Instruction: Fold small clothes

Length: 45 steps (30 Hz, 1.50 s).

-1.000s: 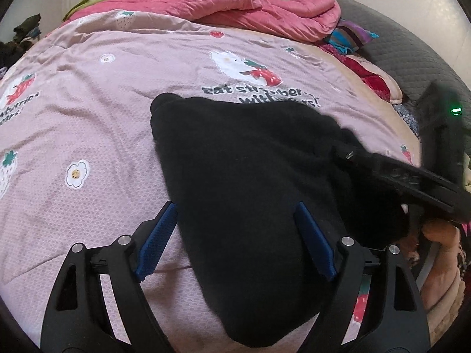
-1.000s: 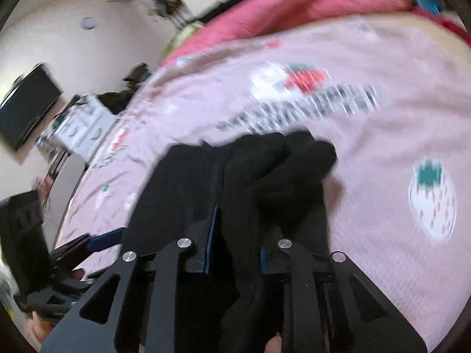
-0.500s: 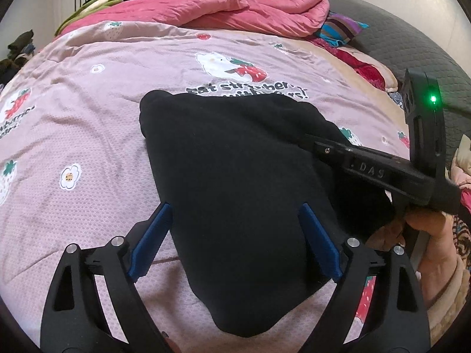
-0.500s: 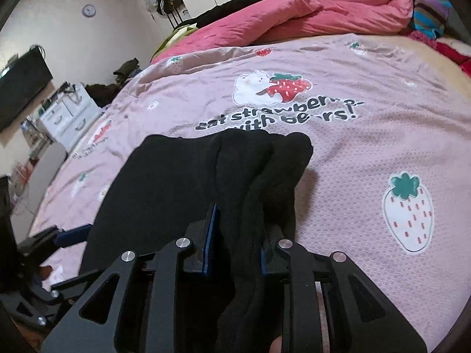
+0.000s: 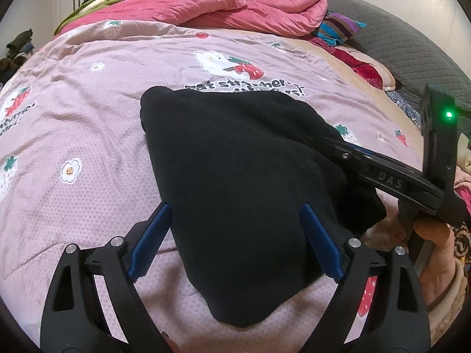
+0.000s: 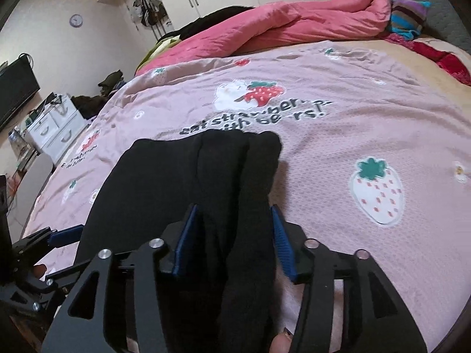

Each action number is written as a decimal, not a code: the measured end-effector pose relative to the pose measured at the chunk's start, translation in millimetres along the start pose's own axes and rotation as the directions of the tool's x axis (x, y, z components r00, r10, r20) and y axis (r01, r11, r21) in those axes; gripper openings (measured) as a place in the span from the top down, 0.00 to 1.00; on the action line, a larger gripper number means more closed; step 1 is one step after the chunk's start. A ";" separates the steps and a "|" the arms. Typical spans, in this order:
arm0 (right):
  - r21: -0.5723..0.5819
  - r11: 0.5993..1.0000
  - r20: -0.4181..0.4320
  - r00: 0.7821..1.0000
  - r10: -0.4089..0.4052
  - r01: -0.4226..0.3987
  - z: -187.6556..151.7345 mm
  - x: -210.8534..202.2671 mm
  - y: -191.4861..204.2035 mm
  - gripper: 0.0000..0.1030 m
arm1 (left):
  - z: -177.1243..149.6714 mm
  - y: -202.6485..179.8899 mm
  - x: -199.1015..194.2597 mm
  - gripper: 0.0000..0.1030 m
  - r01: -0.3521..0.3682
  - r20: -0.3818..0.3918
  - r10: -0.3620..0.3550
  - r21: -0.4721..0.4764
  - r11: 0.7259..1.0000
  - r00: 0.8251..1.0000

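so we've got the black garment (image 5: 235,182) lying folded on the pink strawberry bedspread (image 5: 88,117), mid-bed. our left gripper (image 5: 235,235) sits spread wide over its near end, blue pads (image 5: 153,235) clear of the cloth on both sides. over on the right, the right gripper (image 6: 234,235) has just been opening; the thick folded edge lies between its pads (image 6: 281,241), which look loose now, not pinching. pink duvet (image 6: 294,20) is bunched up at the far end.

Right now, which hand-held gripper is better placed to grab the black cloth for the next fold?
Probably the right hand-held gripper: the soft black folded cloth's thick edge lies between its just-opened jaws. The left hand-held gripper stands wide open over the flat middle.
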State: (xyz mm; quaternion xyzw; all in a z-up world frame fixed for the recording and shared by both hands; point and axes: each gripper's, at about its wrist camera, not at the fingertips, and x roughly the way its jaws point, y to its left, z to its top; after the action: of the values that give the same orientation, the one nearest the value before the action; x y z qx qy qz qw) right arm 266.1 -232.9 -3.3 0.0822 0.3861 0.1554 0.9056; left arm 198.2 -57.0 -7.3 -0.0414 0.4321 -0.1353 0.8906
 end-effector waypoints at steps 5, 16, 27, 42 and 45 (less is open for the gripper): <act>0.034 0.999 0.076 0.997 -0.022 0.019 -3.5 -29.3 0.3 0.18 | -1.7 -0.7 -9.7 0.17 0.014 0.013 -0.014 -0.002 1.000 1.000; -0.015 0.999 0.285 0.958 -0.028 0.033 -52.0 -101.7 24.9 0.04 | -29.9 4.5 -59.9 0.09 -0.021 0.121 0.026 -0.045 0.999 0.992; -0.079 0.988 0.348 0.932 -0.100 0.135 -116.5 -139.3 49.2 0.04 | -73.5 12.5 -98.1 0.09 -0.056 0.191 0.066 -0.057 0.997 0.979; -0.070 0.987 0.218 0.968 -0.128 0.146 -154.6 -127.5 63.6 0.04 | -123.0 21.7 -104.0 0.09 -0.074 0.164 0.078 -0.030 0.997 0.983; -0.089 0.981 0.196 0.969 -0.151 0.171 -156.3 -119.1 67.1 0.04 | -125.4 23.7 -102.9 0.09 -0.064 0.154 0.068 -0.034 0.997 0.986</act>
State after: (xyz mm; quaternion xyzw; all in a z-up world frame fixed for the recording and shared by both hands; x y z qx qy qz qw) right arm 60.3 -206.6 -12.7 0.0173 0.2954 0.0930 0.9507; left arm 44.5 -0.3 -11.9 -0.0502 0.3648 -0.0957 0.9248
